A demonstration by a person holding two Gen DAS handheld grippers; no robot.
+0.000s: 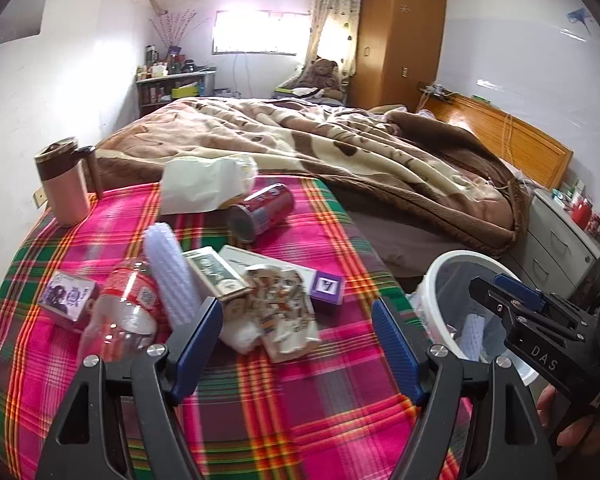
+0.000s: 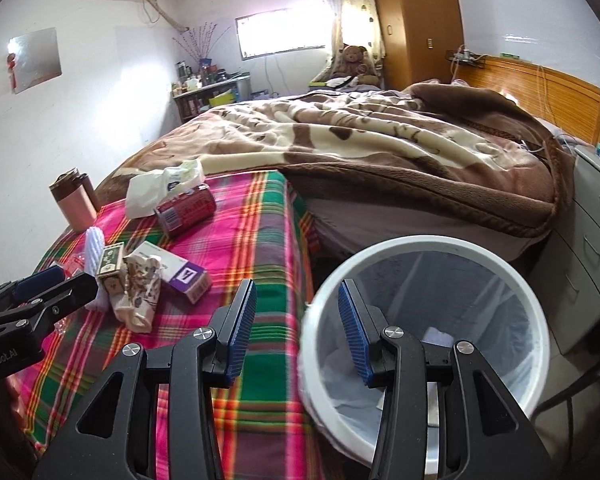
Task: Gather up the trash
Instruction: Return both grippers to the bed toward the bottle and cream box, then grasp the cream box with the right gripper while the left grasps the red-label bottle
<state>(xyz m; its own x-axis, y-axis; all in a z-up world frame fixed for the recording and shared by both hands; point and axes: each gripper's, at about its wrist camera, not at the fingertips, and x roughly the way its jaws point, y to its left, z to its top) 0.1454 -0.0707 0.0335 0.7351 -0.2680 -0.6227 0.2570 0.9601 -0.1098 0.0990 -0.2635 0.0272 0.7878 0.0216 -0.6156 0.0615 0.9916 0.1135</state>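
Observation:
Trash lies on a plaid tablecloth (image 1: pixel 300 400): a crumpled printed wrapper (image 1: pixel 280 312), a clear bottle with a red label (image 1: pixel 128 308), a white foam sleeve (image 1: pixel 170 276), a green box (image 1: pixel 216 276), a purple box (image 1: pixel 326 286), a red can (image 1: pixel 264 210) on its side and a white crumpled bag (image 1: pixel 204 184). My left gripper (image 1: pixel 296 344) is open just short of the wrapper, holding nothing. My right gripper (image 2: pixel 298 334) is open and empty above the near rim of the white bin (image 2: pixel 420 246), which has a clear liner and some white scraps inside.
A pink travel mug (image 1: pixel 64 184) stands at the table's far left, and a small patterned box (image 1: pixel 68 296) lies left of the bottle. A bed with a brown blanket (image 1: pixel 340 152) lies behind. Grey drawers (image 2: pixel 592 240) stand right of the bin.

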